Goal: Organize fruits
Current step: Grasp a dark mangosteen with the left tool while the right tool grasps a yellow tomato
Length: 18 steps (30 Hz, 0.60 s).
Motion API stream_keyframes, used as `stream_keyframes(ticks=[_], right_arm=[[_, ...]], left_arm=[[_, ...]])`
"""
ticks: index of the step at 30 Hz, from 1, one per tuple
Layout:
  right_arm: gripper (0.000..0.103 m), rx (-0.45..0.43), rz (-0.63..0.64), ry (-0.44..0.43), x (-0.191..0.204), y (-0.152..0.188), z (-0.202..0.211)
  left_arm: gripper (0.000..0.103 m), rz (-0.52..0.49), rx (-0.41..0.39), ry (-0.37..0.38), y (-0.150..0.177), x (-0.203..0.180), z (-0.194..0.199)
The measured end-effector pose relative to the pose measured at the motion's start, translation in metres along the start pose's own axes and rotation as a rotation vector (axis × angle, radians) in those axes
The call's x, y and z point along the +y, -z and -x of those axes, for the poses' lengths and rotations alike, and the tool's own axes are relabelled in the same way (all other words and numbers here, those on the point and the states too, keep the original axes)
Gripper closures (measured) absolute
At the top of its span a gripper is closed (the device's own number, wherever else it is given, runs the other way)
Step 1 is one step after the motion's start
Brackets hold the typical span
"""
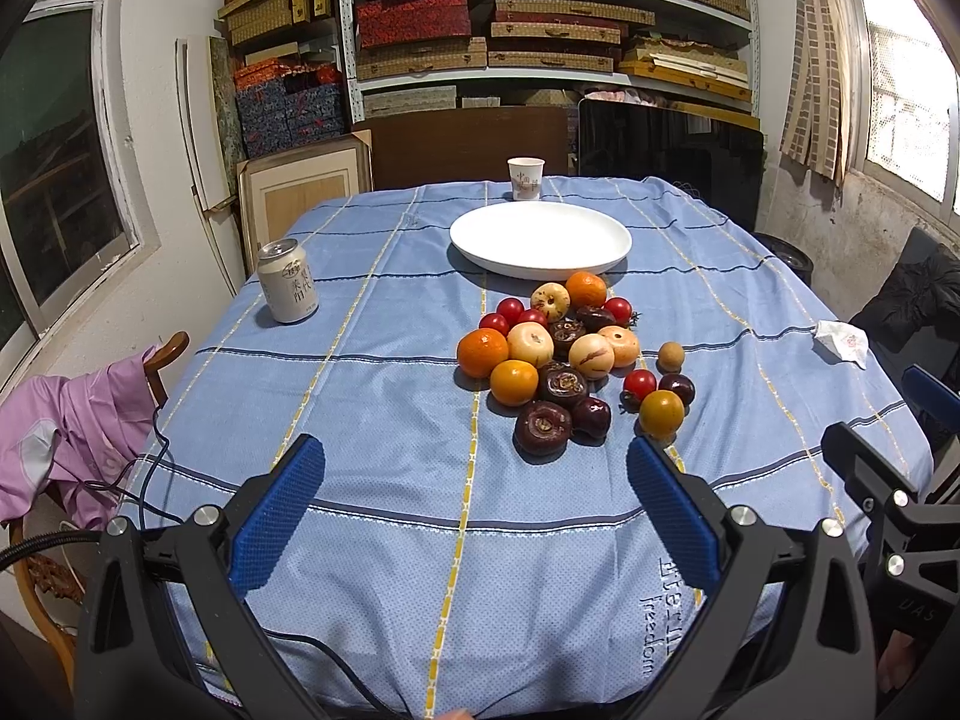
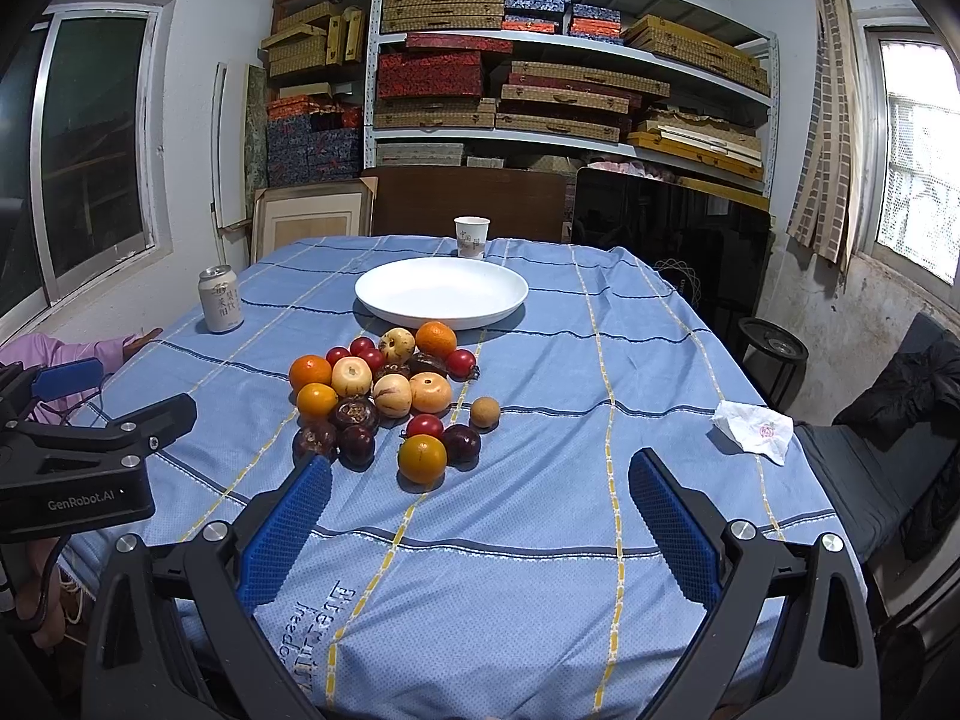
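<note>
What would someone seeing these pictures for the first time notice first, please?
Most likely the heap of fruit in the middle of the blue striped tablecloth: oranges, red tomatoes, pale and dark purple pieces. Just behind it lies an empty white plate, with a paper cup beyond and a drink can off to the left. Both tools, left and right, hang open in front of the heap.

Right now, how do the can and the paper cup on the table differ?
The can is metallic and closed-topped with a pull tab; the paper cup is white and open-topped. The can stands at the table's left edge, nearer the grippers; the cup stands at the far edge, just behind the white plate. Both stand upright, with printed characters, apart from the fruit.
</note>
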State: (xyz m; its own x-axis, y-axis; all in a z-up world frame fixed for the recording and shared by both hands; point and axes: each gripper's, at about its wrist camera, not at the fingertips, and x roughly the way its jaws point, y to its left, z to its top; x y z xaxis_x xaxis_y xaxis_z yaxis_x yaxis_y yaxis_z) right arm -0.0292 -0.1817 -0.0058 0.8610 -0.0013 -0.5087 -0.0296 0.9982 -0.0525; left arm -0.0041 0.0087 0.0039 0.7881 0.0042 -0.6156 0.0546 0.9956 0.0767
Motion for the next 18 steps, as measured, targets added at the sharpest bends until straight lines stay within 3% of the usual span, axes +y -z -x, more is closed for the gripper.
stream_keyframes(ticks=[6,13,18], right_arm=[[0.003,0.047,-0.002,-0.019,-0.003,0.007,-0.019],[0.003,0.202,0.012,-0.019,-0.015,0.022,-0.080],[0.003,0.218,0.051,-0.041,-0.010,0.026,-0.099]], left_arm=[[0.004,0.010,0.045,0.005,0.000,0.011,-0.016],[0.004,-0.042,0.200,0.016,0.016,-0.001,-0.097],[0.004,-0.034,0.240,0.041,0.009,-0.011,-0.137]])
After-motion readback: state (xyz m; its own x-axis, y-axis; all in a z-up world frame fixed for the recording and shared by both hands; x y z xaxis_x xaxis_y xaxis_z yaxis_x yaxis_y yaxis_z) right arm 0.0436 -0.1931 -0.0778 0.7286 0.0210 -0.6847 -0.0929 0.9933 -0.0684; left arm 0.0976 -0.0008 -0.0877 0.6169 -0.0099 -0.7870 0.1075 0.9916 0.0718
